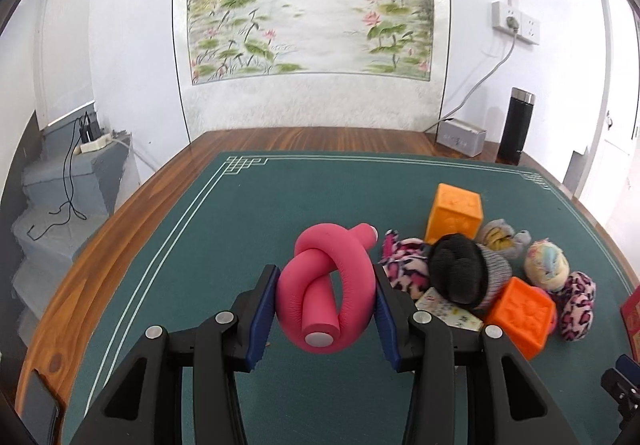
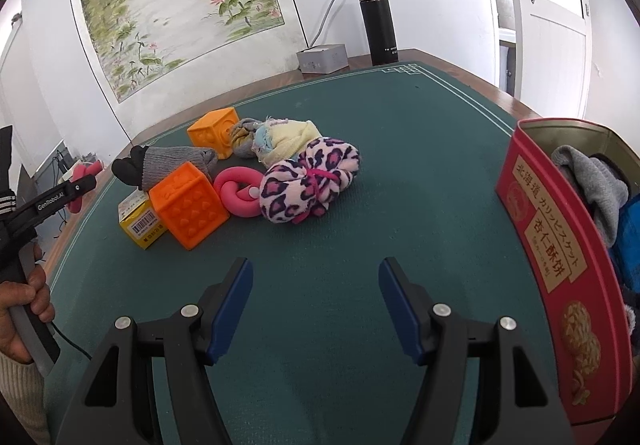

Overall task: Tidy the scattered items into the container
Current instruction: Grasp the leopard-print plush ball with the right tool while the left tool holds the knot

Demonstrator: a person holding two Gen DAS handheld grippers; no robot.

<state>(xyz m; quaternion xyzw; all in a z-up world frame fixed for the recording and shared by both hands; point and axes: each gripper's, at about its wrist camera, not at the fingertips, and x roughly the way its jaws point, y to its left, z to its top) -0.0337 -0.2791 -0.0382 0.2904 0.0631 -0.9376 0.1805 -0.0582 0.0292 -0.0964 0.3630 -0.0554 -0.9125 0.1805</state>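
My left gripper (image 1: 326, 275) is shut on a pink knotted foam tube (image 1: 320, 285), held a little above the green mat (image 1: 200, 245). To its right lies a pile: two orange cubes (image 1: 454, 215) (image 1: 524, 315), leopard-print sock bundles (image 1: 404, 263), a grey and black glove (image 1: 468, 271) and pastel sock balls (image 1: 546, 263). My right gripper (image 2: 316, 269) stands open over bare mat with nothing between its fingers. The red biscuit tin (image 2: 540, 229) stands at its right, with grey and blue cloth inside. A second pink foam ring (image 2: 236, 193) lies in the pile beside the leopard bundle (image 2: 308, 181).
A black flask (image 2: 378, 27) and a white box (image 2: 322, 59) stand at the table's back edge, with a cable up to the wall sockets. A yellow carton (image 2: 140, 221) sits under the near orange cube. A dark phone (image 1: 38, 405) lies on the wooden edge at the left. A hand (image 2: 24, 309) holds the left gripper's handle.
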